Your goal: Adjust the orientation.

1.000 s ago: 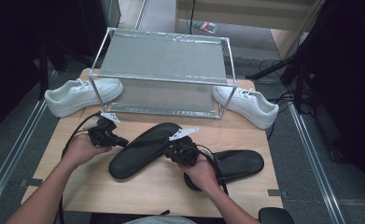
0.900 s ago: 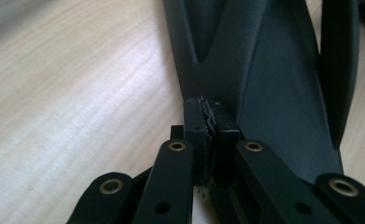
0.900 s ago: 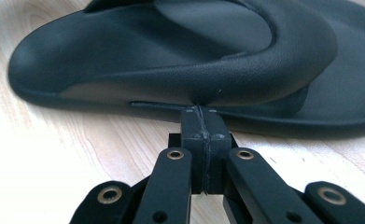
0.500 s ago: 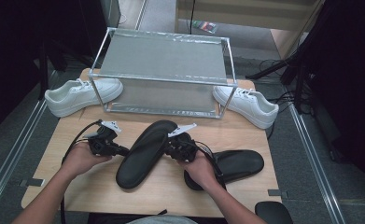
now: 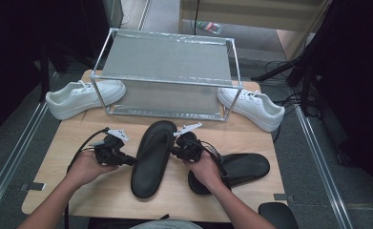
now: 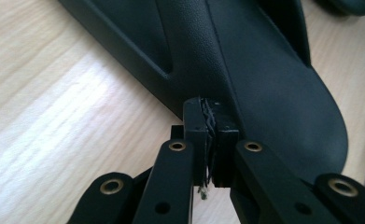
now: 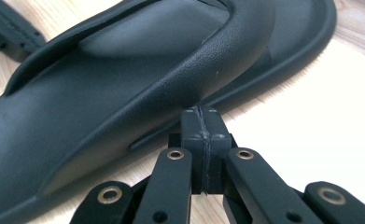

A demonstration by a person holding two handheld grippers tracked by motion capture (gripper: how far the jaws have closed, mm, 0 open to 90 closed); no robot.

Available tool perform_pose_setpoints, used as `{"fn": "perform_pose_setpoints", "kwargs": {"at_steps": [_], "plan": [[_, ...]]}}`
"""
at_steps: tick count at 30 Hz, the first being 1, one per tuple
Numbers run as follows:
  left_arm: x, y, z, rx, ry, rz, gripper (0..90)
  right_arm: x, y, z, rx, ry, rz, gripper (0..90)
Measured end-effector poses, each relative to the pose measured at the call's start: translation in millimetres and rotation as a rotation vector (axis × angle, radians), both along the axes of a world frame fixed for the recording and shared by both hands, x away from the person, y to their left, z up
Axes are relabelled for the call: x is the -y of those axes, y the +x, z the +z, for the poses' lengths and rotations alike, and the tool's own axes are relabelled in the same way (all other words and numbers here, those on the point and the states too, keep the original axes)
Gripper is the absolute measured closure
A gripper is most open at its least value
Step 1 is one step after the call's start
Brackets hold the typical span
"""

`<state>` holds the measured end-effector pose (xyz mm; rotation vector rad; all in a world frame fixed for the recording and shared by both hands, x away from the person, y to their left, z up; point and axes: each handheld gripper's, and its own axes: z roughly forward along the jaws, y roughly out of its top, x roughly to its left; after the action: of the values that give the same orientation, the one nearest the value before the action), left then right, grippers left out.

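Black slipper (image 5: 151, 160), lying lengthwise mid-worktop (image 5: 55, 148) between left gripper (image 5: 127, 161) and right gripper (image 5: 176, 152), both jaws clenched empty against its sides: nudging step in hand; next move likely calls for pushing it toward the wire rack (image 5: 167, 76).

A light wooden table (image 5: 103, 200) carries everything. A clear-walled box with a metal frame (image 5: 167, 71) stands at the middle of its far edge. A white sneaker (image 5: 85, 97) lies at the far left corner, partly over the edge, and a second white sneaker (image 5: 252, 108) lies at the far right corner. A black slipper (image 5: 151, 157) lies lengthwise at the table's middle. Another black slipper (image 5: 239, 171) lies crosswise toward the near right corner.
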<state>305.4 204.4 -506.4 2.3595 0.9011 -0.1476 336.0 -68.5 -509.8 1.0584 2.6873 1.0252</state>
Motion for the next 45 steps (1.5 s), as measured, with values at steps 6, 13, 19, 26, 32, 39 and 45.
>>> {"fn": "perform_pose_setpoints", "kwargs": {"at_steps": [6, 13, 19, 26, 32, 39, 45], "plan": [[13.9, -2.5, -0.6, -0.007, 0.0, -0.047, 88.2, 6.6, 1.6, 2.6, -0.007, 0.006, -0.036, 90.0], [28.0, -1.6, -0.4, -0.025, -0.008, -0.069, 87.7, 13.5, 2.6, 4.7, -0.009, 0.008, -0.068, 90.0], [32.2, -0.8, 4.5, -0.003, -0.047, -0.084, 86.9, 18.4, 1.6, 9.3, 0.005, 0.027, -0.064, 87.4], [16.1, 6.0, 15.1, 0.05, -0.087, -0.014, 70.5, 26.4, -10.6, 25.6, 0.039, 0.112, -0.051, 72.4], [10.2, 14.1, 24.9, 0.084, -0.091, 0.054, 49.4, 26.6, -14.9, 23.5, 0.018, 0.128, -0.042, 62.5], [7.2, 15.2, 38.1, 0.115, -0.122, 0.082, 41.4, 20.9, -17.7, 20.3, 0.016, 0.107, -0.032, 58.6], [6.7, 20.5, 48.0, 0.122, -0.118, 0.09, 43.4, 19.3, -19.4, 18.1, 0.006, 0.093, -0.026, 57.3]]}}
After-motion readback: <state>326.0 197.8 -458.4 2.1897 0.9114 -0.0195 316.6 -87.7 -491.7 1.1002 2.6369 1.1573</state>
